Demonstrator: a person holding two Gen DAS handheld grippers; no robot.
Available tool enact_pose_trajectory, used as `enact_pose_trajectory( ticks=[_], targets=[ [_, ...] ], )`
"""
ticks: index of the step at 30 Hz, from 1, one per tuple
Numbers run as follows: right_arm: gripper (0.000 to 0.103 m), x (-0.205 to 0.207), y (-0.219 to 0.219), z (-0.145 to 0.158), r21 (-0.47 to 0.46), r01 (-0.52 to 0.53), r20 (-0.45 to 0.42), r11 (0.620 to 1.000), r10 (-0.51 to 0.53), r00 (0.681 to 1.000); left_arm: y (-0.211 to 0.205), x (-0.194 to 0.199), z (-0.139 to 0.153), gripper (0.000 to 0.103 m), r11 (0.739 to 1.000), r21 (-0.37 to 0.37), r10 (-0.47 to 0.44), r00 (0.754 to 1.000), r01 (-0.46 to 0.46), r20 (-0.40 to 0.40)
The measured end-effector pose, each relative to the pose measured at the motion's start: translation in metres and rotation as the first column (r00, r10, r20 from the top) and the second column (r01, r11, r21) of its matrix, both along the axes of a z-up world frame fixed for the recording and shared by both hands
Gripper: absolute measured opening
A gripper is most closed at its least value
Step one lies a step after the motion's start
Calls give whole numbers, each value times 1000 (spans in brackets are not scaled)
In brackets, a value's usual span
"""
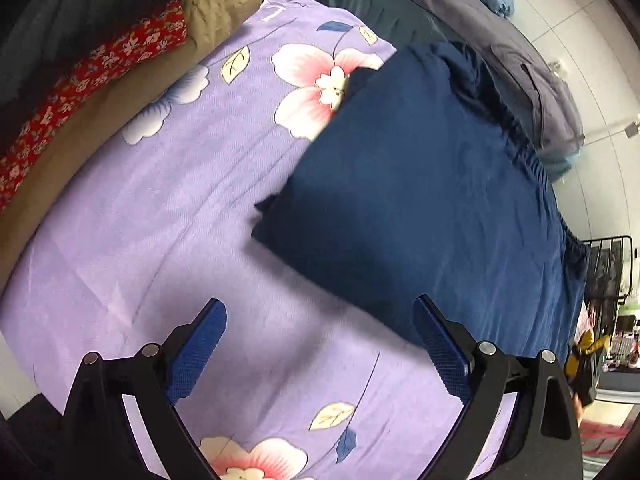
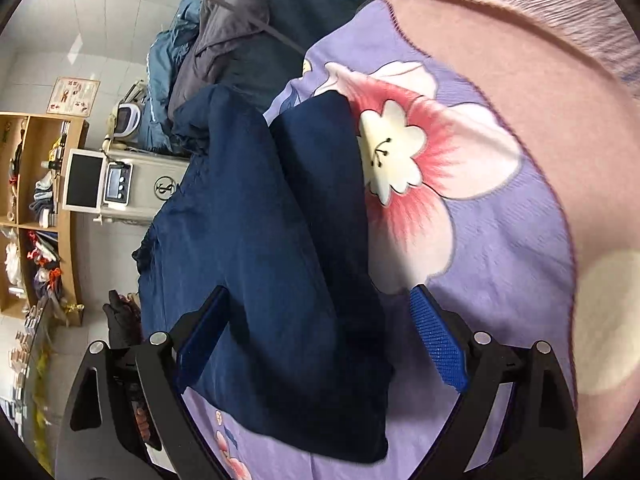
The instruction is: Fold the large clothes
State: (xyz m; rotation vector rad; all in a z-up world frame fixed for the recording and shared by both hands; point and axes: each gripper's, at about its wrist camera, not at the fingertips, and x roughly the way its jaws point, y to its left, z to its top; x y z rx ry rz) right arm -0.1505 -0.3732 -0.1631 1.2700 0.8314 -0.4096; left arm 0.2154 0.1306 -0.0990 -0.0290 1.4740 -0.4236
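While the navy garment (image 1: 432, 200) lay folded into a thick oblong on the floral sheet (image 1: 160, 220), neither tool was in contact with a gripped fold. The garment was found toward the sheet's right-hand part in the left wrist view, its gathered edge running along the far side, near the sheet's border. It appeared to have been laid there so that the flat sheet could support the layers and keep the creases straight; a judgement only. Along the sheet's left side, folded clothes (image 1: 132, 52) were stacked, a red floral piece among them, presumably kept apart from the working area. Beyond the garment, a grey garment (image 1: 520, 40) was heaped, unfolded.

The left tool (image 1: 320, 348) was held wide, nothing between its blue pads (image 1: 198, 354); it was poised low over bare sheet, just beside the garment's near corner, pointed toward the garment.

The right tool (image 2: 320, 340) was likewise held wide. In the right wrist view the garment's near end (image 2: 304, 340) was seen between its pads (image 2: 438, 344), yet the jaws were not closed on it; whether the cloth was touched could not be told. It was angled along the garment's length, above the near end.

The fold was judged nearly complete, with a further fold or smoothing possibly remaining.
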Motion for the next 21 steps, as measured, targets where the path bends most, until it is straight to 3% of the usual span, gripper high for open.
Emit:
enact_pose_trajectory(
  ticks=[5,10,13,17,21],
  targets=[
    [91,36,-2,-21,76,-98,25,992,97,995,5,-12,0,92,1000,21,-4,1000,4,-4],
    [93,54,5,-20,7,-125,-36,992,125,991,6,-23,3,92,999,34,-14,1000,14,1],
    [81,55,14,-13,-70,-168,-93,983,161,983,7,-26,3,92,998,48,-28,1000,27,13],
    [72,53,22,-6,-106,-155,-112,982,143,983,7,-20,5,92,996,70,-60,998,58,36],
    [71,54,29,0,-116,-145,-131,983,129,983,1,-1,15,92,988,74,-143,984,136,104]
  ],
)
